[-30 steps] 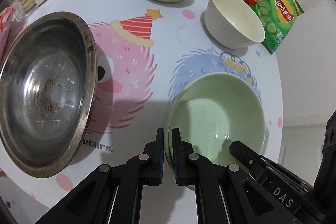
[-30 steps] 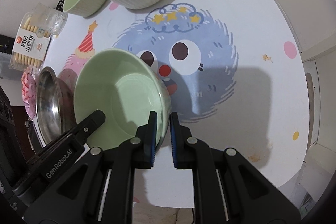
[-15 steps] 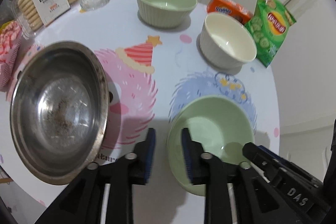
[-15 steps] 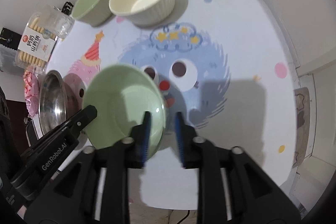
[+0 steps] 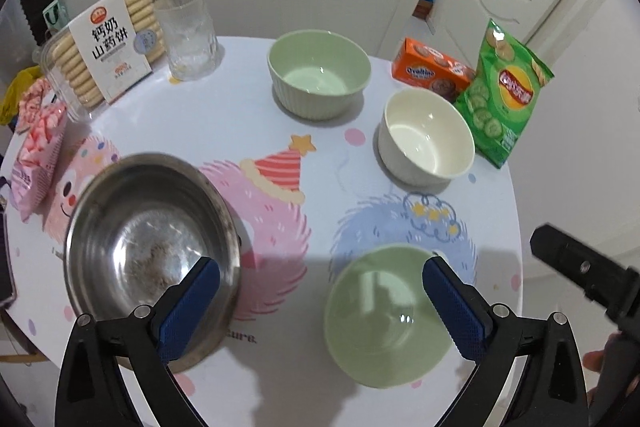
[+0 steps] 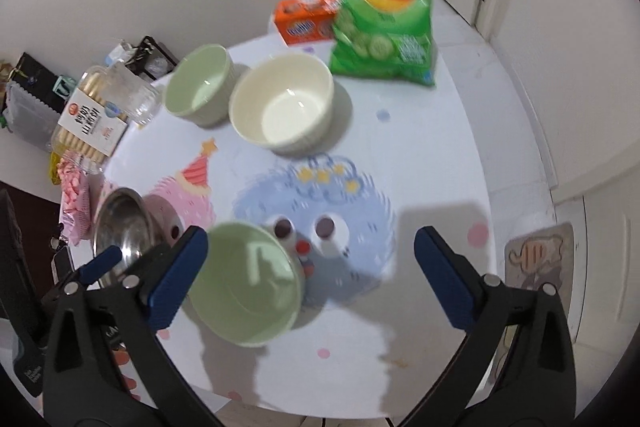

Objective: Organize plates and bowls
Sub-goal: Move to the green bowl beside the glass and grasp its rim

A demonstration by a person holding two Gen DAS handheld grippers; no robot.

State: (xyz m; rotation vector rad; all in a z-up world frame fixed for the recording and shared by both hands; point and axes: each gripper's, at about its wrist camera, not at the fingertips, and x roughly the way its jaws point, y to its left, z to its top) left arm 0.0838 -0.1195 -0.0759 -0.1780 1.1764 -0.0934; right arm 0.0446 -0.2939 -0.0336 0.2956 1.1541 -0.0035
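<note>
- Pink-wrapped snack packet lay at the table's far left edge, partly cut off by the lens rim; beside it sat a biscuit tray and a clear glass.
- Steel basin sat on the left of the round table, its near rim hidden behind the left gripper's blue pad.
- Left gripper was spread wide and held nothing; its fingers stood one over the basin, one over the shallow bowl.
- Shallow green bowl rested on the table near the front edge, free of both grippers.
- Ribbed green bowl and white bowl stood upright further back, just beside each other.
- Orange box and green crisp bag lay at the back right.
- Right gripper was likewise wide apart and empty; the right wrist view was motion-blurred, so fine print was unreadable.
</note>
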